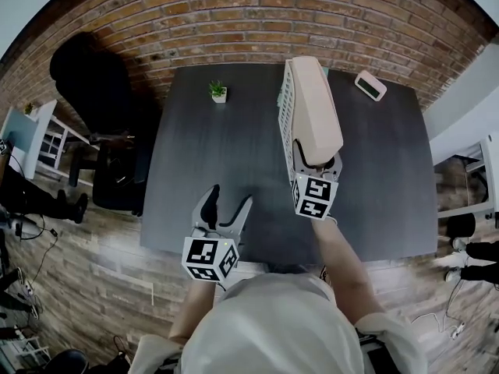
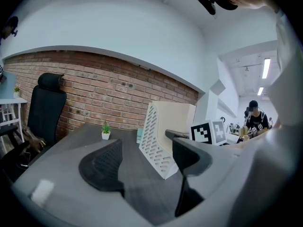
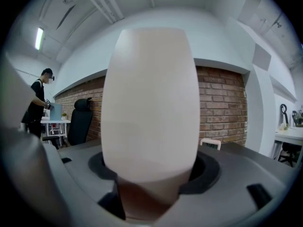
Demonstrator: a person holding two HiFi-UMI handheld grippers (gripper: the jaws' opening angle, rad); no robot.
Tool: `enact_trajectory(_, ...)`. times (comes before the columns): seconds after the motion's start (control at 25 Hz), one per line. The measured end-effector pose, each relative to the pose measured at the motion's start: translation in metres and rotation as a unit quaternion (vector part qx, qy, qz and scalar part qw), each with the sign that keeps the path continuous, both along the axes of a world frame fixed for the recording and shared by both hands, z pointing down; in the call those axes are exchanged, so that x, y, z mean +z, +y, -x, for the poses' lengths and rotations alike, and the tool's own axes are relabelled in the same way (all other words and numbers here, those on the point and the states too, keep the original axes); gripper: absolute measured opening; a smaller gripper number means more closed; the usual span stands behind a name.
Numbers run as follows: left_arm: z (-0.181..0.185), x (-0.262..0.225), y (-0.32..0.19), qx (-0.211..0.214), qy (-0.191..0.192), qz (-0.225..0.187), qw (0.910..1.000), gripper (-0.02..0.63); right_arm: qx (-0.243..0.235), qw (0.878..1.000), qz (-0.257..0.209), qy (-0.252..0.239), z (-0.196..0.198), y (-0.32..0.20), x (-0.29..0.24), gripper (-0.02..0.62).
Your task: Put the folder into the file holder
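Folder (image 1: 313, 107), one only, stands on edge in the single white file holder (image 1: 286, 119) on the bench (image 1: 195, 154). Right gripper (image 1: 318, 164) points nearly level at its near end, fingers spread wide either side of it, not pinching. Left gripper (image 1: 230, 199) hovers near the bench's front edge, fingers spread, empty. One potted plant (image 1: 219, 92), one black chair (image 1: 90, 80).
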State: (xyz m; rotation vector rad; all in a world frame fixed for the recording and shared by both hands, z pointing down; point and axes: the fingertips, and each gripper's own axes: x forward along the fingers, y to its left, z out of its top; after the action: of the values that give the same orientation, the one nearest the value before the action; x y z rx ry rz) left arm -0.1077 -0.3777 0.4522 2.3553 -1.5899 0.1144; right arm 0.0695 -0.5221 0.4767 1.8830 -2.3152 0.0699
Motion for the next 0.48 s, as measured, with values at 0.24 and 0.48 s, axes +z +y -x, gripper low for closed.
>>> enact_trajectory(0.24,-0.004,0.001,0.02,0.012,0.0,-0.001,0.9999,0.319,0.004,0.999,0.031,0.006,-0.01,0.051,0.018,0.327)
enact_trajectory(0.48,-0.009,0.009,0.055,0.028,0.004,0.002,0.9996,0.319,-0.015,0.999,0.045,0.02,-0.005,0.127,0.025,0.268)
